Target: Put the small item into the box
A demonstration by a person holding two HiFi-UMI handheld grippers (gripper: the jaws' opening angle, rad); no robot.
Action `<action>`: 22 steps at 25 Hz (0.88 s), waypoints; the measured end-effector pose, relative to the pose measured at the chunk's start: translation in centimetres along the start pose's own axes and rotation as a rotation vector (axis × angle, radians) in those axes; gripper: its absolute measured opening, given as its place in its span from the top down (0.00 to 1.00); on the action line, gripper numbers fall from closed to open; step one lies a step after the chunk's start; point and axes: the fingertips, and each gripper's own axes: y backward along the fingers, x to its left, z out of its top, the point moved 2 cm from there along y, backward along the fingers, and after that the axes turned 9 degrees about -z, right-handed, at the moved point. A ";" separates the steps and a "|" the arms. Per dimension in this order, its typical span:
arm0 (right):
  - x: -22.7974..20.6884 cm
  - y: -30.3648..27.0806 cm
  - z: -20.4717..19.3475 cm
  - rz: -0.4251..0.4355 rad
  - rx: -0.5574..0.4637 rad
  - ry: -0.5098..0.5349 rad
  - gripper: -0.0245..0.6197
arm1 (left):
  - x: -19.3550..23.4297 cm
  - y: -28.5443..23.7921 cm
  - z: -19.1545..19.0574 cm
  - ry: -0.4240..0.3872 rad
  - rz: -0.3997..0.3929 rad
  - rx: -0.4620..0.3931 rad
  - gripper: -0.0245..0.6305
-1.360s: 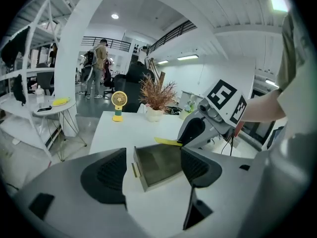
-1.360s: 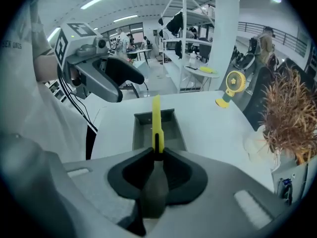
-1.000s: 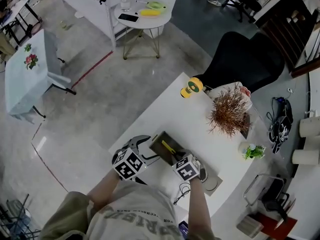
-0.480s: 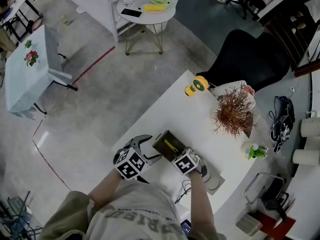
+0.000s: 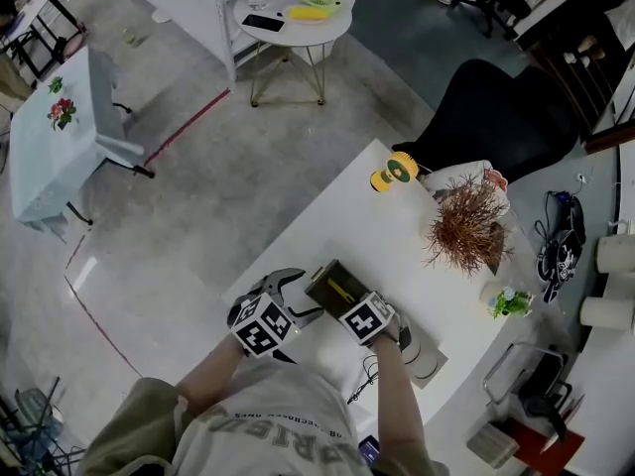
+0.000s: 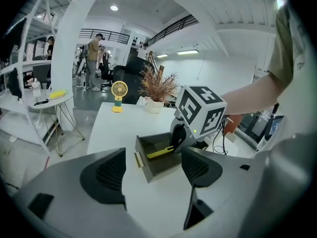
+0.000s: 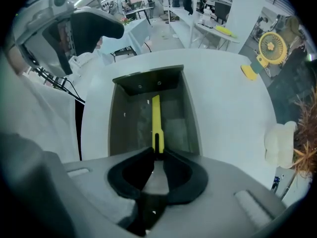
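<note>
An open grey box (image 5: 323, 281) stands on the white table (image 5: 367, 226). My right gripper (image 5: 349, 301) is shut on a slim yellow item (image 7: 156, 117); the item reaches forward over the box's inside (image 7: 173, 125), slightly above the bottom. In the left gripper view the right gripper (image 6: 178, 137) holds the yellow item (image 6: 159, 152) level over the box (image 6: 158, 168). My left gripper (image 5: 294, 296) is open at the box's left side. Its pads (image 6: 105, 174) stand wide apart with nothing held.
A yellow mini fan (image 5: 396, 173), a dried plant in a white pot (image 5: 466, 224) and a small green plant (image 5: 507, 301) stand at the table's far side. A black chair (image 5: 488, 117) is behind them. A cable (image 5: 364, 376) and grey pad (image 5: 429, 361) lie near me.
My right gripper has edged a little closer over the box with the yellow item still in it. The left gripper has stayed beside the box.
</note>
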 end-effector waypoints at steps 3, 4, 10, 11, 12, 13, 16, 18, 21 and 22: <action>-0.1 -0.4 -0.1 -0.006 0.022 0.008 0.87 | 0.1 -0.2 0.2 -0.006 -0.003 -0.001 0.45; -0.1 -0.5 -0.2 -0.007 0.029 0.013 0.87 | 0.2 -0.2 0.3 -0.007 -0.003 -0.001 0.45; 0.1 -0.6 -0.2 0.002 0.051 0.007 0.87 | 0.3 0.0 0.3 0.000 -0.006 -0.001 0.45; 0.1 -0.6 -0.2 0.003 0.056 0.007 0.87 | 0.4 0.0 0.2 0.000 -0.006 0.001 0.45; 0.1 -0.7 -0.2 0.004 0.062 0.008 0.87 | 0.4 0.1 0.2 0.001 -0.005 0.002 0.45; 0.1 -0.7 -0.2 0.006 0.068 0.010 0.87 | 0.4 0.1 0.2 0.001 -0.005 0.003 0.45; 0.0 -0.8 -0.3 0.011 0.080 0.010 0.87 | 0.6 0.0 0.2 0.001 -0.004 0.003 0.45; 0.0 -0.8 -0.2 0.012 0.083 0.011 0.87 | 0.7 -0.1 0.3 0.005 -0.006 -0.002 0.45; 0.0 -0.8 -0.2 0.013 0.081 0.012 0.87 | 0.6 -0.1 0.3 0.009 -0.009 -0.003 0.45; 0.0 -0.8 -0.2 0.015 0.080 0.011 0.87 | 0.6 -0.1 0.3 0.009 -0.008 -0.003 0.45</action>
